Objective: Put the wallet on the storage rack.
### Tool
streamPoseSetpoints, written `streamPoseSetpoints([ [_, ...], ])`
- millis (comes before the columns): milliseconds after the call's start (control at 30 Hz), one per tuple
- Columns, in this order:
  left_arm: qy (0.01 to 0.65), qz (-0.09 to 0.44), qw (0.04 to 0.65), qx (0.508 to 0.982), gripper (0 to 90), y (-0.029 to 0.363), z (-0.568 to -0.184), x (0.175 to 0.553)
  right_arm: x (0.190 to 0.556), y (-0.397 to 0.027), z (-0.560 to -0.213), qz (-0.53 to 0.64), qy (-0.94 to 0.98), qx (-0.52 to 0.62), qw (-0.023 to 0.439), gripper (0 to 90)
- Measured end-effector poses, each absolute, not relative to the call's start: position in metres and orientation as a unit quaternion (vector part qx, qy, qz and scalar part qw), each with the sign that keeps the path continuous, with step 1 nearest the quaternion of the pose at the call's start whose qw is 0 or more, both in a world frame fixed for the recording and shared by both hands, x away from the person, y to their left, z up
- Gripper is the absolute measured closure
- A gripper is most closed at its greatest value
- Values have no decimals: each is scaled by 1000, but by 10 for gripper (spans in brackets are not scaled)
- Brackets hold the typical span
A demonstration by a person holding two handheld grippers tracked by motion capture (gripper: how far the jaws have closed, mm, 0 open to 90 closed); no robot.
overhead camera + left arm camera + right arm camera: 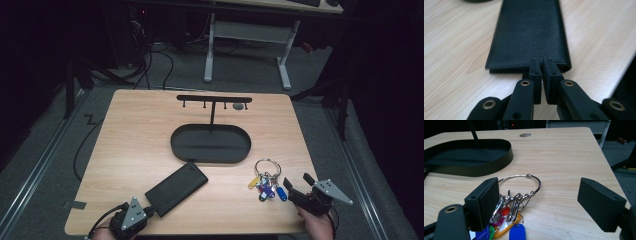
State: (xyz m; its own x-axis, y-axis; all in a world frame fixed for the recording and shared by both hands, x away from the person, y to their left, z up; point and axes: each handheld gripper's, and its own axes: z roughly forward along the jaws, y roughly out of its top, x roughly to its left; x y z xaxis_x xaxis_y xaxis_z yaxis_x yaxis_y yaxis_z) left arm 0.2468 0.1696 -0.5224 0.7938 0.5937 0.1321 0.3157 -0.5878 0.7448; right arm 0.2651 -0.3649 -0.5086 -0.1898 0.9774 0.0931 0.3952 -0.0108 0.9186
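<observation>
On the tabletop (150,130) a black leather wallet (176,189) lies flat, slanting from about 7 o'clock toward 1 o'clock, just in front of the black oval tray (210,144) with its hook stand (214,98). The left gripper (150,209) sits at the wallet's near end, at roughly 7 o'clock on the tabletop; its jaws are nearly closed, tips at the wallet's edge, and whether they pinch it I cannot tell. The right gripper (296,181), near 5 o'clock, has jaws spread wide. A bunch of keys (266,182) on a ring lies just beside its left jaw.
</observation>
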Motion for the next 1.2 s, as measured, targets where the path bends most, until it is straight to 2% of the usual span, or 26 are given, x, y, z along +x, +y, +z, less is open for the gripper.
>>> streamPoseSetpoints([
  [300, 237, 171, 388, 874, 838, 158, -520, 243, 269, -363, -513, 447, 633, 547, 316, 186],
  [533, 269, 189, 417, 847, 805, 170, -509, 247, 266, -363, -514, 447, 632, 547, 318, 190],
  [667, 286, 201, 422, 837, 732, 168, -506, 249, 261, -364, -512, 447, 631, 550, 315, 192],
  [767, 289, 213, 415, 836, 639, 161, -506, 252, 261, -364, -511, 448, 632, 546, 319, 192],
  [867, 280, 212, 414, 840, 606, 155, -504, 255, 263, -364, -511, 445, 637, 543, 319, 192],
  [1033, 244, 207, 411, 854, 544, 120, -493, 273, 262, -366, -512, 444, 635, 548, 316, 192],
  [1200, 230, 197, 404, 863, 505, 99, -502, 278, 263, -365, -513, 449, 634, 546, 314, 194],
])
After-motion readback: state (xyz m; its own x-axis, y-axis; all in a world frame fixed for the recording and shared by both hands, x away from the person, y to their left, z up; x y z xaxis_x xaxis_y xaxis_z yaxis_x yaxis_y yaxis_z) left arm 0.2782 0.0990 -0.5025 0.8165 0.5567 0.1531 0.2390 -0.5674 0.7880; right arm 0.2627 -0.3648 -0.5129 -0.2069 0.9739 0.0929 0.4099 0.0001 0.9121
